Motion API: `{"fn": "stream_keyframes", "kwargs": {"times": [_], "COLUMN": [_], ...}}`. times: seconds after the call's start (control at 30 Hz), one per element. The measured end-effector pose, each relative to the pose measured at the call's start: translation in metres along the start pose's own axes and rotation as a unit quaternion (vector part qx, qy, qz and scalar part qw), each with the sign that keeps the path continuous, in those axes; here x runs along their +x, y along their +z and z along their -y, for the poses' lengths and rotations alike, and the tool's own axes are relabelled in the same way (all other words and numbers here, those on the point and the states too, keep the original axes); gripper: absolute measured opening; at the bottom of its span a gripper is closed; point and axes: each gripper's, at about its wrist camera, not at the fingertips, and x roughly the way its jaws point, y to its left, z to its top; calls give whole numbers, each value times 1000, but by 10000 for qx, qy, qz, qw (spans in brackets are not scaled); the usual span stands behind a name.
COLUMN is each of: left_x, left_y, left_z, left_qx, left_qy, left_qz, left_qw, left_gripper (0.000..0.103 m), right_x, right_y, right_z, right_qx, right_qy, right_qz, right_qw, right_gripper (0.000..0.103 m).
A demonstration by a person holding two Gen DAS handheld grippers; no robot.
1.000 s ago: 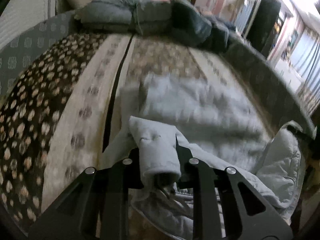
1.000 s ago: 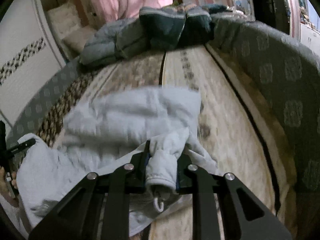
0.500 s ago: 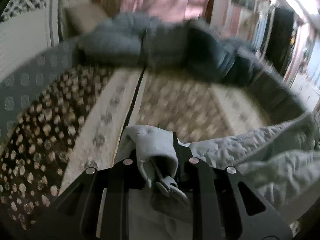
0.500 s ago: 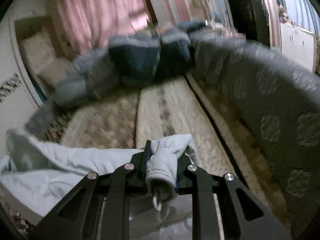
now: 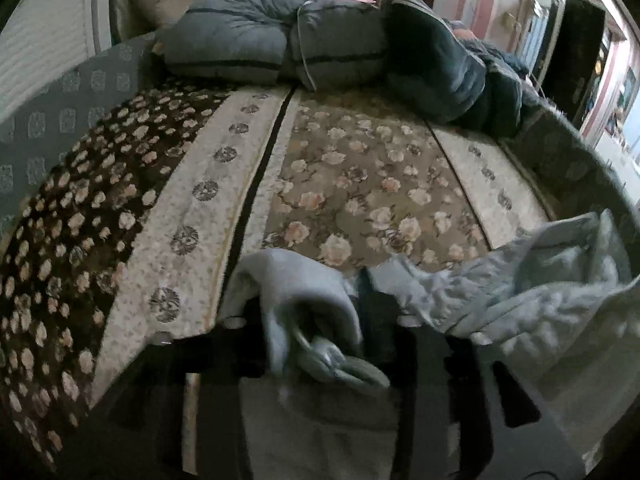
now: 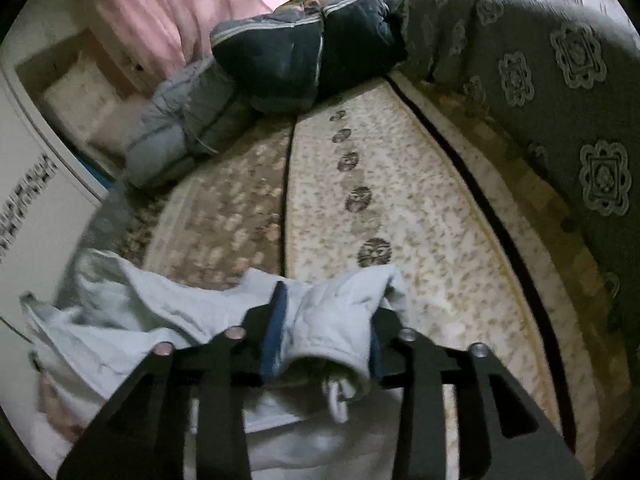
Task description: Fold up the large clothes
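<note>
Nearest the lens in the left wrist view, the left gripper [image 5: 308, 320] is closed on a rolled, hemmed edge of the pale grey garment [image 5: 540, 300], a soft quilted fabric with a puckered surface; a looped drawstring [image 5: 344, 360] dangles out of the pinched hem. From the pinch the cloth runs rightward in a crumpled, sagging band, partly blurred. In the right wrist view, the right gripper [image 6: 326, 320] is likewise clamped tight on another bunched hem of the same garment [image 6: 120, 320], the fabric squeezed between blue-lined pads [image 6: 274, 328], with a white cord loop [image 6: 336, 394] hanging below. The rest of the garment trails off to the left in loose folds.

Beneath and beyond lies the bedspread [image 5: 352, 184], a flat woven cover in lengthwise bands: dark brown with pale blossoms, cream with round grey medallions, and tan with roses, divided by thin black stripes. At the far end, puffy blue-grey and navy quilted bedding [image 5: 328, 44] is heaped in rounded bundles. Behind it hangs a pink pleated curtain [image 6: 180, 16].
</note>
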Motion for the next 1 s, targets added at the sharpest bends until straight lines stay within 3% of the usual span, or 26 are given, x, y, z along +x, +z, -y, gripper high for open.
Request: {"fn": "stream_keyframes", "kwargs": {"times": [0.03, 0.1, 0.13, 0.17, 0.27, 0.37, 0.47, 0.6, 0.7, 0.87, 0.9, 0.93, 0.97, 1.0], "left_x": [-6, -20, -31, -40, -55, -72, -72, -38, -22, 16, 24, 30, 33, 28], "left_y": [3, 6, 9, 13, 22, 2, -34, -67, -71, -56, -56, -56, -58, -60], "left_z": [-1, -1, 2, 7, 12, 1, -23, -47, -52, -61, -60, -58, -54, -52], "left_qx": [-115, -145, -11, 219, 585, 1004, 1247, 1156, 1007, 380, 342, 363, 457, 509], "left_qy": [-118, -67, 101, 264, 415, 369, 140, 14, -194, -1170, -1238, -1267, -1193, -1028], "left_qz": [47, 282, 512, 686, 744, 750, 578, 33, 38, -310, -403, -485, -490, -377], "left_qw": [9999, 9995, 9986, 9971, 9946, 9914, 9904, 9933, 9947, 9919, 9909, 9901, 9906, 9927], "left_gripper": [70, 92, 99, 100, 100, 100, 100, 100, 100, 100, 94, 79, 69, 54], "right_x": [-3, -15, -25, -32, -55, -66, -50, -13, 5, 24, 29, 34, 35, 32], "right_y": [0, 2, 3, 4, 6, -13, -41, -60, -62, -55, -57, -59, -61, -64], "right_z": [-1, -5, -9, -12, -19, -22, -8, 11, 20, 27, 25, 20, 13, 5], "right_qx": [14, -83, -238, -343, -728, -1350, -1722, -1558, -1302, -899, -902, -956, -1059, -1254], "right_qy": [57, 125, -14, -84, -492, -817, -926, -1024, -782, -209, -66, -14, -54, -134], "right_qz": [-3, 94, 269, 395, 734, 914, 598, 85, 44, -113, -243, -372, -372, -271], "right_qw": [10000, 9998, 9994, 9986, 9934, 9832, 9789, 9824, 9884, 9957, 9956, 9947, 9937, 9916], "right_gripper": [53, 69, 84, 90, 90, 101, 101, 101, 101, 98, 81, 73, 57, 50]}}
